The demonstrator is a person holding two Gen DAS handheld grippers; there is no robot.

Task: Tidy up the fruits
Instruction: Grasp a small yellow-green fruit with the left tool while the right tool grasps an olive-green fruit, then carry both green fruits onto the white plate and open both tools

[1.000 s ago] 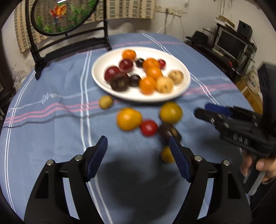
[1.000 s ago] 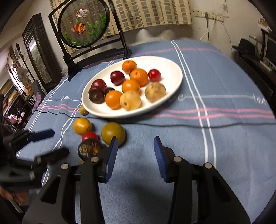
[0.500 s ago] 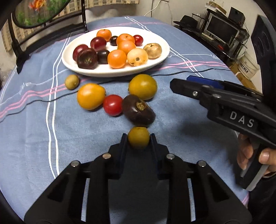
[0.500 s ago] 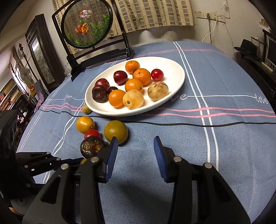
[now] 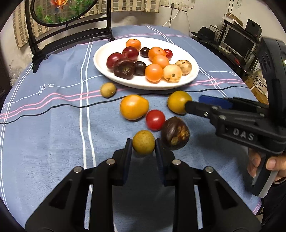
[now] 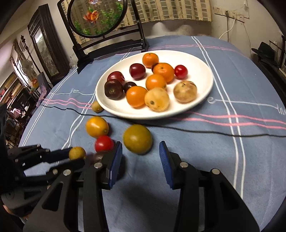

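Now the left gripper [image 5: 143,147] is carrying the small yellow fruit [image 5: 143,141] clamped between its two fingers, and compared with half a second ago the fruit is sitting higher in the left wrist view, with a shadow on the blue tablecloth [image 5: 53,133] beneath it. The white plate [image 5: 101,58] and the framed round screen [image 5: 62,10] are showing more fully than before. The right gripper [image 6: 141,157] is holding its fingers apart with nothing between them, as it was earlier, and the olive-yellow fruit [image 6: 137,139] is now lying just ahead of its gap rather than off to the left.

In the right wrist view the dark brown fruit [image 5: 175,133] is mostly hiding behind the right gripper's left finger and is blurring, so little of it can be made out there. In the left wrist view the right gripper's fingertip is overlapping the olive-yellow fruit's edge; whether they are touching cannot be told.

The held fruit is looking round, dull yellow and finely speckled. A red tomato [image 5: 155,119], an orange-yellow fruit [image 5: 133,106] and a small greenish fruit [image 5: 108,90] are lying loose on the cloth near the plate, which is holding oranges, dark plums and two tan fruits.
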